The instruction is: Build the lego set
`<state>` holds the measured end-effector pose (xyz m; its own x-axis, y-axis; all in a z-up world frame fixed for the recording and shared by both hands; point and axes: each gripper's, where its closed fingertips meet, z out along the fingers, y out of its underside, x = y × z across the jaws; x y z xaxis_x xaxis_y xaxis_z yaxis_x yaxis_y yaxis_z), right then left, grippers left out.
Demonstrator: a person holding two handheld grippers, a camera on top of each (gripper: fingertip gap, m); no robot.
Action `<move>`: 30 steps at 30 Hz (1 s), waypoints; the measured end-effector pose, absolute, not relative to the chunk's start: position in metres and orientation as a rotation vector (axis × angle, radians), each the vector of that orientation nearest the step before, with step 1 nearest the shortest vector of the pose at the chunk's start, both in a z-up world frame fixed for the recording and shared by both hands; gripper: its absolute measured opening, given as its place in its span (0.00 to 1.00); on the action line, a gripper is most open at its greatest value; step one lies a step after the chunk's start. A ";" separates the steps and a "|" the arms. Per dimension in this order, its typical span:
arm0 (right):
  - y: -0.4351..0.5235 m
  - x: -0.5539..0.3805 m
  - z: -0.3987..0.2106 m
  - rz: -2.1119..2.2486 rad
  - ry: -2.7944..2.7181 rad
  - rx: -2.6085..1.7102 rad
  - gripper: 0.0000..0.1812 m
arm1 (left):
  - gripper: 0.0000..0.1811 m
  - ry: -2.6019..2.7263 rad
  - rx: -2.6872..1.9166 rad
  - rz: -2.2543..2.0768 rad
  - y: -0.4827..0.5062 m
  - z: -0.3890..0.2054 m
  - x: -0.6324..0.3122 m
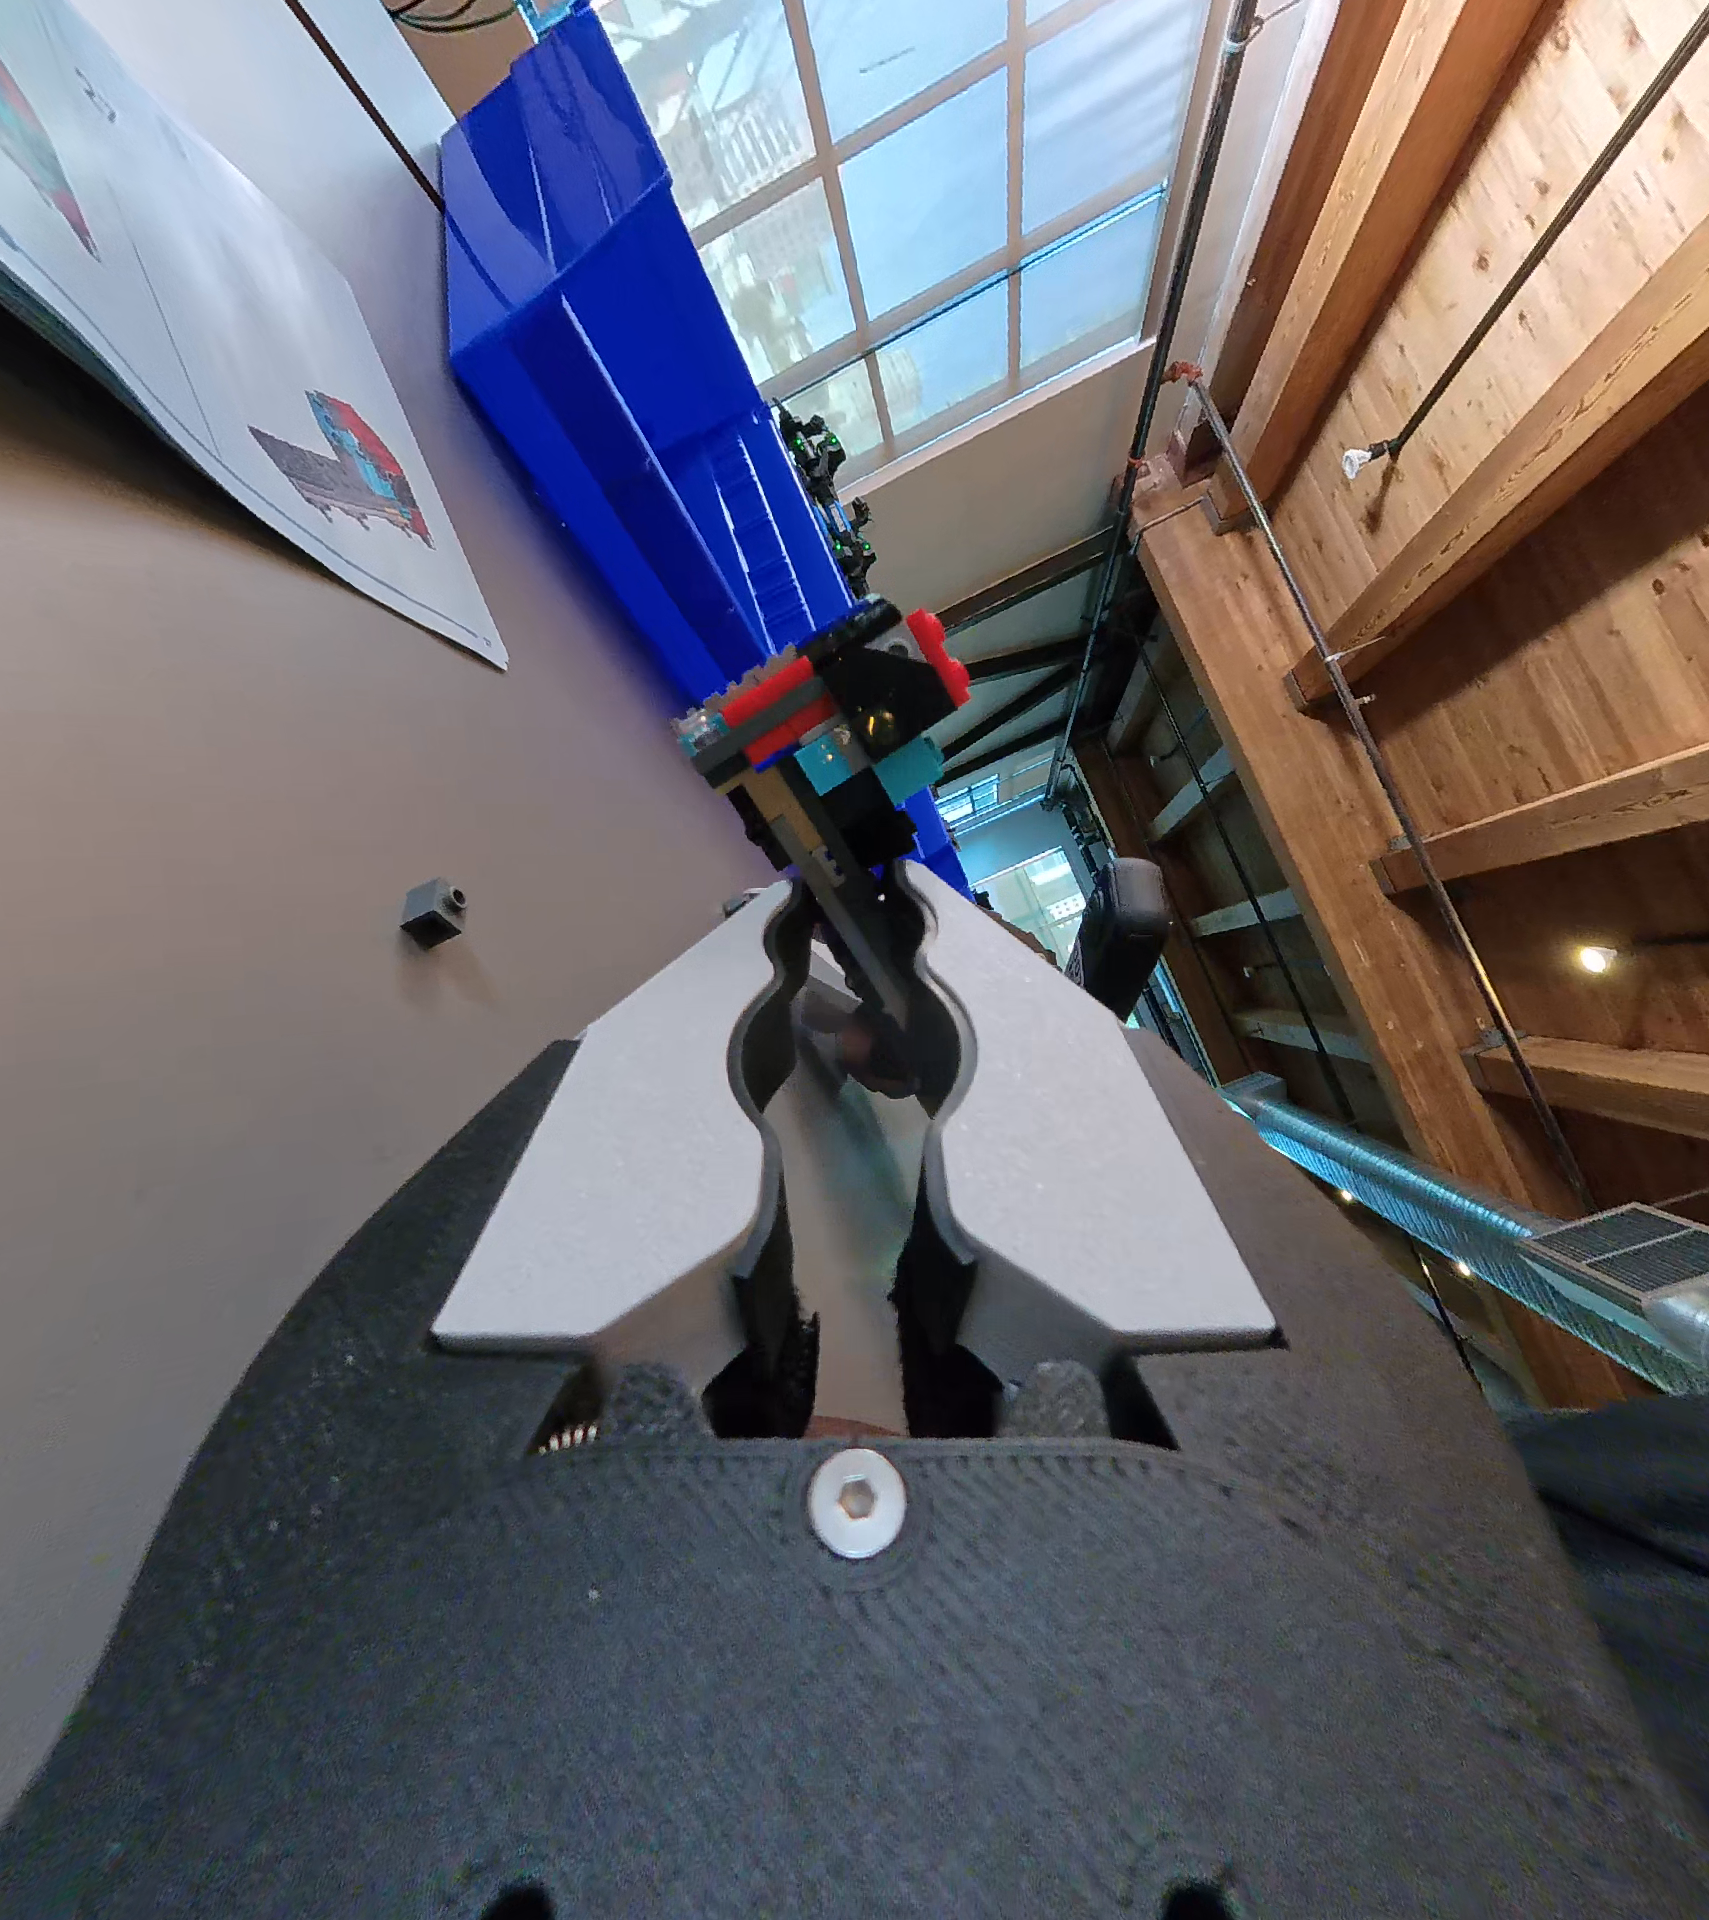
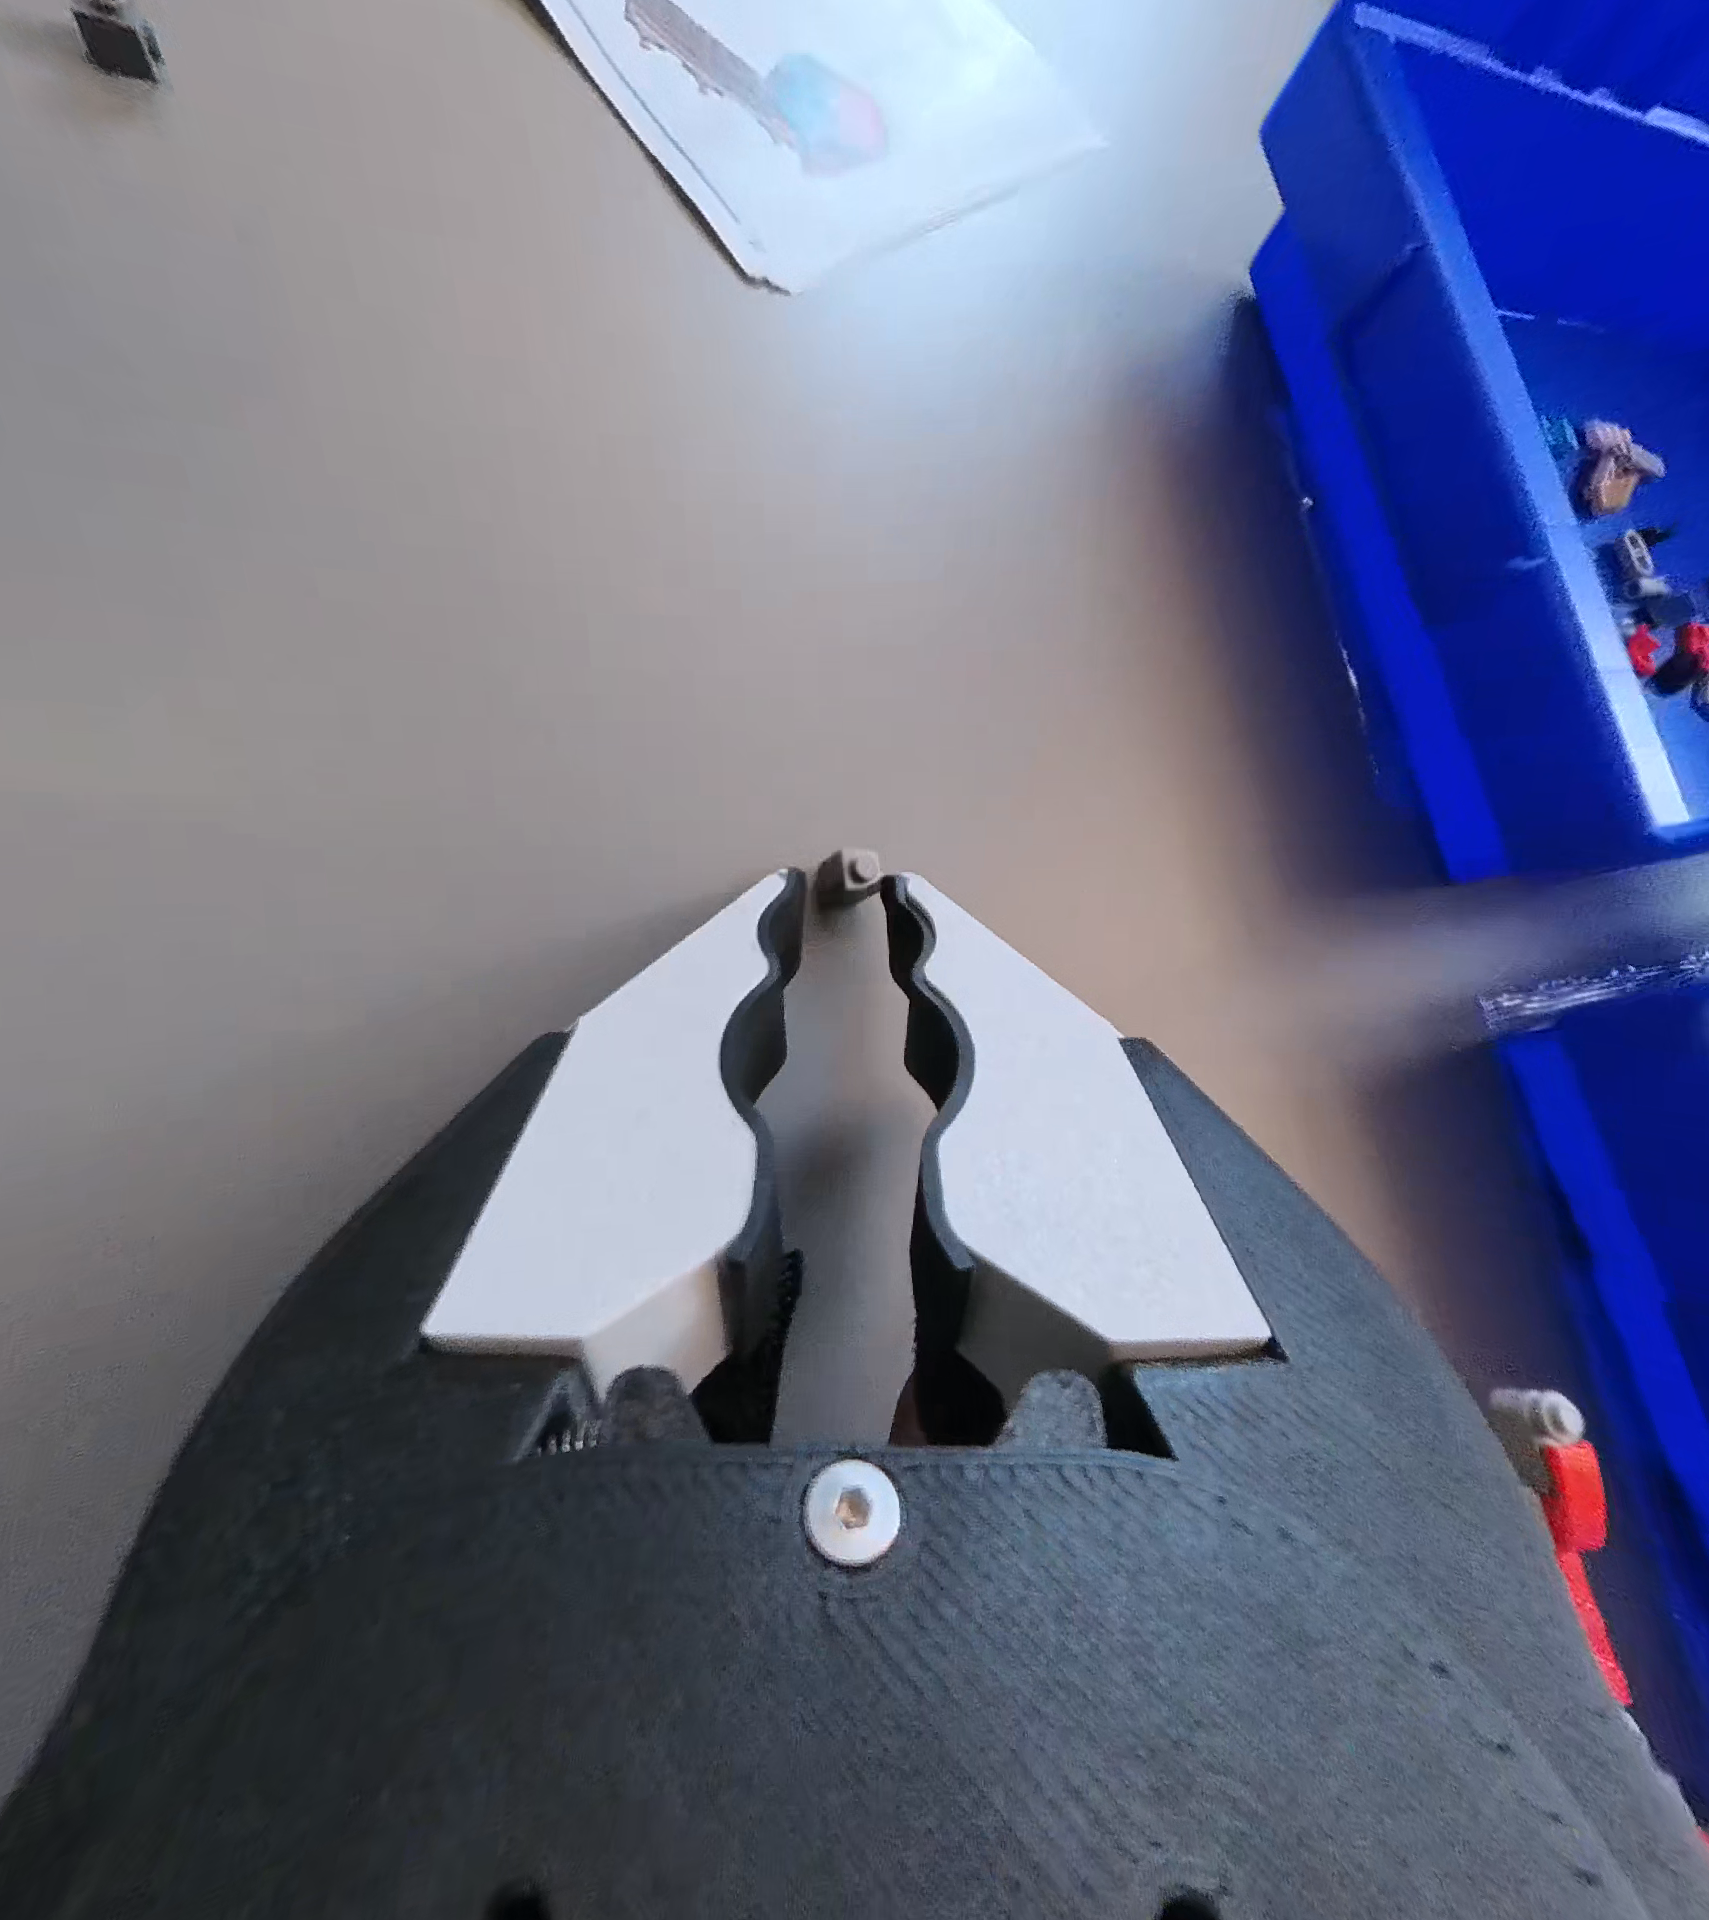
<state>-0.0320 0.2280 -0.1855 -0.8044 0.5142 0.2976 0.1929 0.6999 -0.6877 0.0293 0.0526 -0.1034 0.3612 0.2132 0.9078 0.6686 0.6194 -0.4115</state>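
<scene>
My left gripper [image 1: 845, 888] is shut on the lower end of a part-built lego model [image 1: 829, 717] of black, red, teal and grey bricks. It holds the model up off the tan table [image 1: 154, 1039]. My right gripper [image 2: 842, 883] is low over the table [image 2: 414, 623], shut on a small grey one-stud brick [image 2: 848, 876] at its fingertips. A second small dark grey brick lies loose on the table, in the left wrist view [image 1: 432, 912] and at the top left of the right wrist view [image 2: 117, 42].
An open instruction booklet [image 1: 206, 364] lies on the table and also shows in the right wrist view [image 2: 829, 125]. Blue bins [image 1: 601, 416] stand behind the model; in the right wrist view [image 2: 1401, 623] they hold several loose pieces [image 2: 1671, 644]. Blurred red and pale pieces [image 2: 1572, 1507] show at the right edge.
</scene>
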 end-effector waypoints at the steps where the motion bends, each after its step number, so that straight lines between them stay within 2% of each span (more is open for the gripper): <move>1: 0.225 -0.032 -0.185 0.910 -2.433 -0.547 0.09 | 0.08 -1.198 -0.899 -0.351 0.052 -0.103 0.030; 8: 0.224 -0.027 -0.181 0.961 -2.460 -0.514 0.14 | 0.08 -1.180 -0.889 -0.366 0.049 -0.101 0.031; 15: 0.252 -0.045 -0.176 0.981 -2.383 -0.627 0.13 | 0.08 -1.179 -0.904 -0.359 0.052 -0.101 0.030; 30: 0.225 -0.032 -0.180 0.924 -2.431 -0.501 0.14 | 0.08 -1.176 -0.920 -0.347 0.054 -0.101 0.031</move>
